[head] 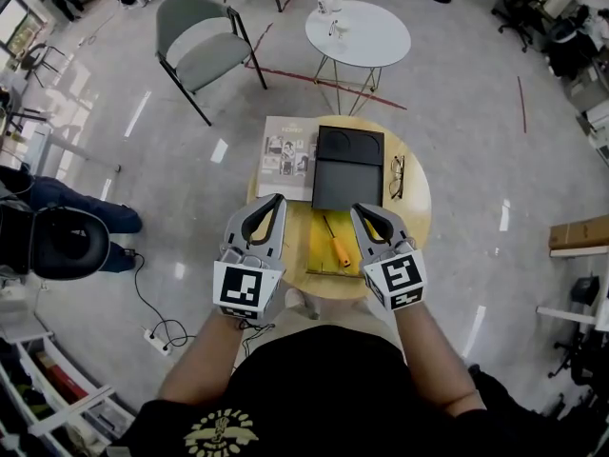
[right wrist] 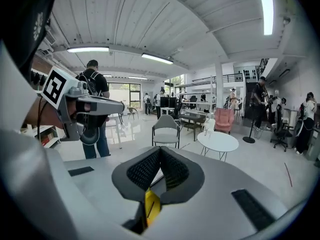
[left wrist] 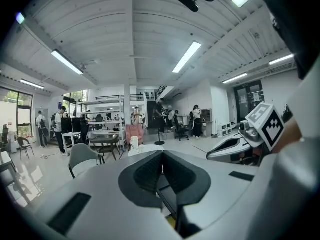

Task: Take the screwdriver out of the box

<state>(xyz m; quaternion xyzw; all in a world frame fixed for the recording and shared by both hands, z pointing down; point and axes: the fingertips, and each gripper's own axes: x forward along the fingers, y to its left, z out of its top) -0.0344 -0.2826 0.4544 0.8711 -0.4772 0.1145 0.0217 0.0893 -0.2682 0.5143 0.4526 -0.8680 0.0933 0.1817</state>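
Note:
A screwdriver (head: 335,242) with an orange handle and a dark shaft lies on the round yellow table (head: 417,208), just in front of the black box (head: 347,167). The box sits at the table's middle, its dark inside facing up. My left gripper (head: 276,199) hovers to the left of the screwdriver, jaws shut and empty. To the screwdriver's right, my right gripper (head: 359,209) is also shut with nothing in it. In the left gripper view the pads (left wrist: 150,171) meet at the tip. In the right gripper view the pads (right wrist: 145,169) touch, with yellow table (right wrist: 151,204) showing beneath.
A booklet (head: 288,150) lies left of the box and a pair of glasses (head: 396,176) right of it. Beyond the table stand a white round table (head: 358,32) and a grey chair (head: 205,41). A power strip (head: 157,336) and cable lie on the floor at left.

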